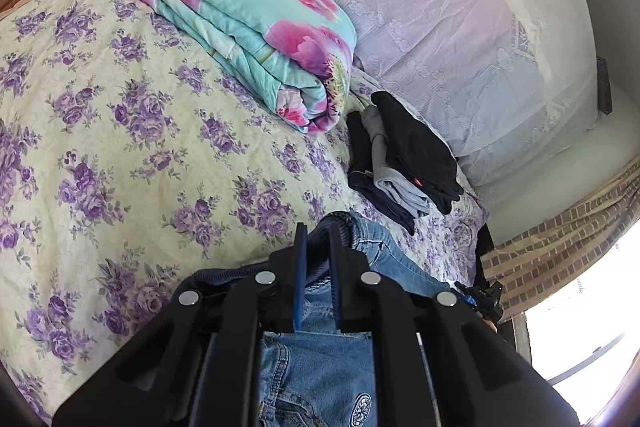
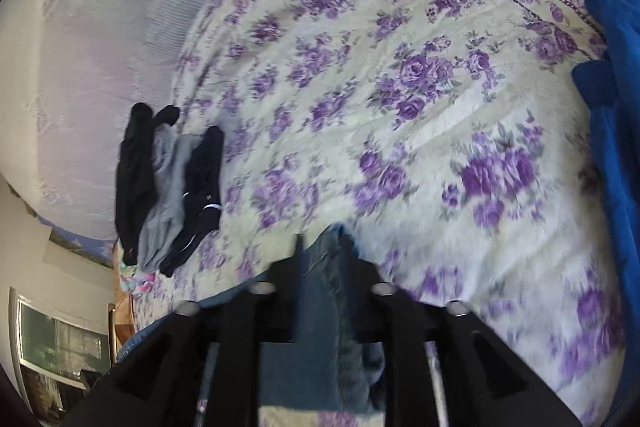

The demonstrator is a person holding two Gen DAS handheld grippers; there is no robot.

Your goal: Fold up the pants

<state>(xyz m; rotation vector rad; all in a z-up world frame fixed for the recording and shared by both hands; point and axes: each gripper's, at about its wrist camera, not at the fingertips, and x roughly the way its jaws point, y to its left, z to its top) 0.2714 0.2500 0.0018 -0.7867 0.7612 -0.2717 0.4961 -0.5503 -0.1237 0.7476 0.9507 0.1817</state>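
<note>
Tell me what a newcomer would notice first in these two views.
Probably the blue jeans clamped in the left hand-held gripper at the bottom. Next, the folded turquoise floral quilt lying on the purple-flowered bedspread, and the stack of dark folded clothes to its right.

left gripper (image 1: pixel 318 231) angled down, jaws pinched nearly together, clamped on jeans (image 1: pixel 316 379) waistband fold. right gripper (image 2: pixel 324 247) also tipped down, view motion-blurred; jaws stand wider, denim lying between the fingers, can't tell if pads actually press it. no hands or sleeves visible.
</note>
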